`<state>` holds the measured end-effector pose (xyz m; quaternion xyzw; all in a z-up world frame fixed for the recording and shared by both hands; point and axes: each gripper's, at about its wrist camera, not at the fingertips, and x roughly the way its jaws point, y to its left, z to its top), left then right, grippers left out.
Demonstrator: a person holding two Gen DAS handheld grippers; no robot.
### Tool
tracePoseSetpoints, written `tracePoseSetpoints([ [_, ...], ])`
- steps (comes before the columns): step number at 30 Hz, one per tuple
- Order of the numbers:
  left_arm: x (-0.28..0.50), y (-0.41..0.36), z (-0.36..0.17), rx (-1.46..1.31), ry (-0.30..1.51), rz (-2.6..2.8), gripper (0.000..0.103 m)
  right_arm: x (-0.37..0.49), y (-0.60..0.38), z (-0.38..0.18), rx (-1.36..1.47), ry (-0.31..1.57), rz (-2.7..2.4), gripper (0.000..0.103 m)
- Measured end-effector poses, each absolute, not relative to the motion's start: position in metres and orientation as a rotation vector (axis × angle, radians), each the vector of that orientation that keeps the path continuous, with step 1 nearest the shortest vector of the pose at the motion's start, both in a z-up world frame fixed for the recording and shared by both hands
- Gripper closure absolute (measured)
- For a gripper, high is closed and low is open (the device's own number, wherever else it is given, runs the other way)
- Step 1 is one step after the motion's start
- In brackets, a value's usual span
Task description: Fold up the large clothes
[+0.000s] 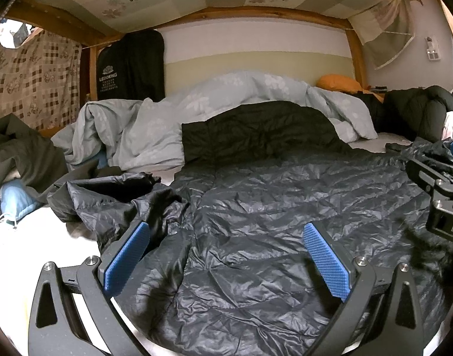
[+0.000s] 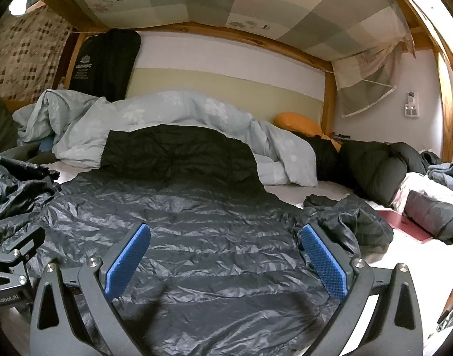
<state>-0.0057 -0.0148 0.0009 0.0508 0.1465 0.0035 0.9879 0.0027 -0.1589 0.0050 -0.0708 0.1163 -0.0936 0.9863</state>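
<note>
jacket: the dark grey quilted puffer jacket [image 1: 270, 222] lies spread flat on the white bed sheet [image 1: 27, 252], filling the lower centre of both views.
jaws: your left gripper [image 1: 226, 255] and right gripper [image 2: 226, 255] hover above it, both spread, pinching nothing.
slip risk: slick shell could slide out of a shallow pinch.
sleeve risk: the bunched sleeve [image 1: 113, 198] at left could drag unevenly.

Home bedroom: wooden bunk bed frame [image 1: 355, 50], rumpled duvet [image 1: 226, 95], pillow [image 1: 339, 83].
</note>
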Motion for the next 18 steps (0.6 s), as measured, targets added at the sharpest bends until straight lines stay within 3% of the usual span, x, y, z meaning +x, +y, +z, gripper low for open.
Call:
tracePoseSetpoints([
  [18,-0.013,-0.015,0.003,0.103,0.268,-0.001,0.000,0.006,-0.169,0.007,-0.092,0.252,-0.198,0.001],
])
